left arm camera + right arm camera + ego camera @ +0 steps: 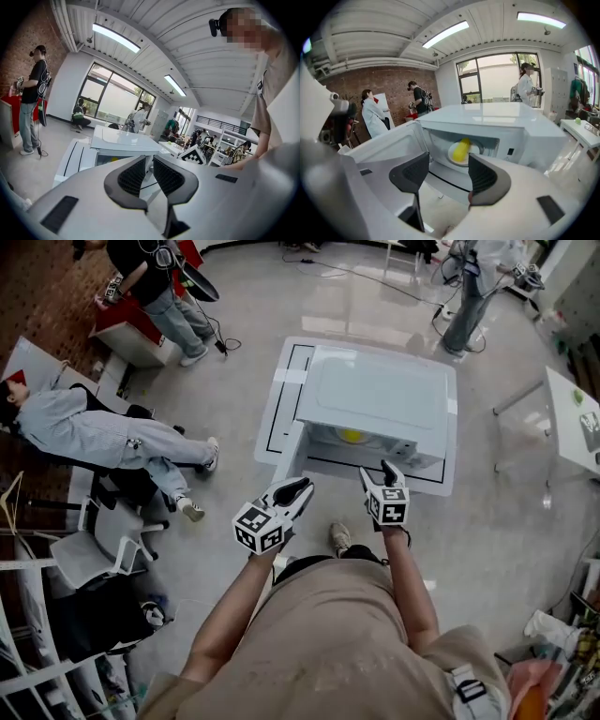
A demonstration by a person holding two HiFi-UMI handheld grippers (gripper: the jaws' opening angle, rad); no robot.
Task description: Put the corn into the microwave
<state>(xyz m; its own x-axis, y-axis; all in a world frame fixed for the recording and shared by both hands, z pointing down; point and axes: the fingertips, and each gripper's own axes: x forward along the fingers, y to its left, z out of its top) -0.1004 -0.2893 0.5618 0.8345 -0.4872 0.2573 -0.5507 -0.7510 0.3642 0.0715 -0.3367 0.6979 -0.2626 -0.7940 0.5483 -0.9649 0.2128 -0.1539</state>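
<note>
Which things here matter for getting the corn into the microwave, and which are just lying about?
Job:
corn, on the plate inside
microwave, door open
left gripper and right gripper, both empty

Lying about:
chair
side table
red stand
seated person

This is a large open lab or workshop hall, not a kitchen: the microwave (375, 395) stands alone on a low white bench (278, 413) marked with black lines, in the middle of a glossy grey floor (253, 343). Beyond the microwave lie cables (375, 278) and tall windows (497, 77). To its left are a brick wall (391, 84) and people in white lab coats (374, 117), all under a ribbed white ceiling (393, 28) with strip lights (445, 33).
</note>
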